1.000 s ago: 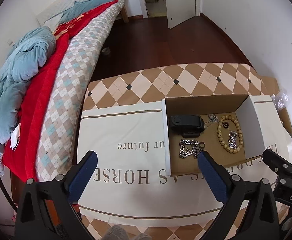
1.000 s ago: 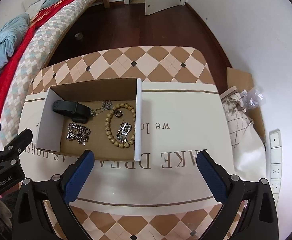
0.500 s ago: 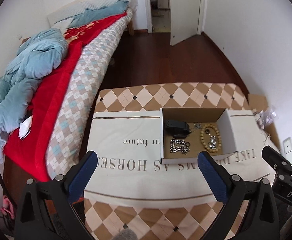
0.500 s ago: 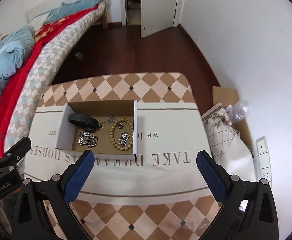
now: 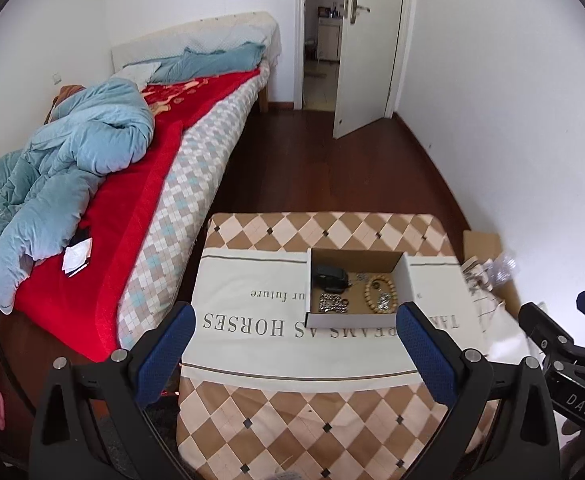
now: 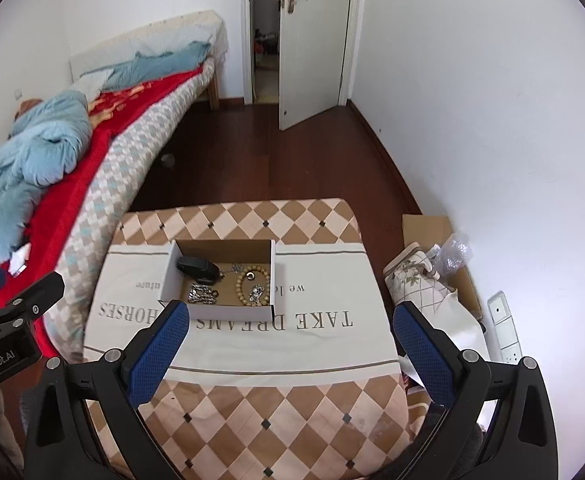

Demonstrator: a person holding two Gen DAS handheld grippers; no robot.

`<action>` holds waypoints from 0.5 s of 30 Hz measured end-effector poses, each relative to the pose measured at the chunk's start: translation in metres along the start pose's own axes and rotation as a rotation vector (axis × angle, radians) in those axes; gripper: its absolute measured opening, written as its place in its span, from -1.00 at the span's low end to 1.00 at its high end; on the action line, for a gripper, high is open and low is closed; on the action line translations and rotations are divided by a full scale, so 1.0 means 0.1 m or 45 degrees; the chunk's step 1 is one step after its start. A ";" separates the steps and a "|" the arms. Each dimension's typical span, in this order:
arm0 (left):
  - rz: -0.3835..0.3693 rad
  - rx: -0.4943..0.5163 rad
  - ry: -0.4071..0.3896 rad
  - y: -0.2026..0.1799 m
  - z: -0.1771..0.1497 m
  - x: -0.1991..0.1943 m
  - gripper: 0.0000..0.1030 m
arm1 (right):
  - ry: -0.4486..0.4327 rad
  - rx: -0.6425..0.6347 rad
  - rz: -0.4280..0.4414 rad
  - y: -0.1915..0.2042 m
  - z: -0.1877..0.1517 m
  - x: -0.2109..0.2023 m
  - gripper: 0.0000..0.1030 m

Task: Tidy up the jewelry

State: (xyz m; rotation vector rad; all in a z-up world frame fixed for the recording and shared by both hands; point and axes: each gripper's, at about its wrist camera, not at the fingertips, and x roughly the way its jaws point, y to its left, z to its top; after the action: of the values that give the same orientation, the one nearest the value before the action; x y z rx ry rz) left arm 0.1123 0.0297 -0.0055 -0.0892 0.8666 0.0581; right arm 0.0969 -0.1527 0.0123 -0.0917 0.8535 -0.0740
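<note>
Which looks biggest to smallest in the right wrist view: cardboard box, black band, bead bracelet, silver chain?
1. cardboard box, clearly largest; it holds the others.
2. black band and bead bracelet: about alike, so I won't rank them.
3. silver chain, a small bunched heap.

A table draped in a brown-and-cream diamond-checked cloth point(image 5: 316, 412) fills the lower centre of the left wrist view, with a cream printed fabric panel bearing grey lettering point(image 5: 252, 312) spread across it. At the left runs a bed with a checked mattress point(image 5: 180, 208), a red blanket point(image 5: 132, 200) and a crumpled light-blue quilt point(image 5: 64, 160). A white door point(image 5: 368, 48) stands ajar at upper centre above dark wooden flooring point(image 5: 312, 160). A flattened brown cardboard sheet point(image 6: 426, 226) leans at the right wall.
</note>
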 end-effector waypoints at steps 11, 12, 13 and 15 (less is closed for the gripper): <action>-0.025 0.005 -0.060 -0.06 -0.05 -0.59 0.99 | -0.109 -0.006 0.021 -0.07 -0.06 -0.77 1.00; -0.024 0.003 -0.065 -0.06 -0.06 -0.63 0.99 | -0.111 -0.012 0.021 -0.08 -0.07 -0.82 1.00; -0.022 0.002 -0.068 -0.07 -0.07 -0.67 0.99 | -0.113 -0.014 0.022 -0.09 -0.08 -0.85 1.00; -0.029 -0.002 -0.071 -0.07 -0.09 -0.73 0.99 | -0.117 -0.015 0.030 -0.10 -0.10 -0.91 1.00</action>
State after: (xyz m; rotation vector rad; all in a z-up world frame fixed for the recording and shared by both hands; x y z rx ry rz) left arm 0.0588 0.0211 0.0453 -0.0984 0.8098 0.0398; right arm 0.0293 -0.1540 0.0752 -0.0951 0.7630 -0.0426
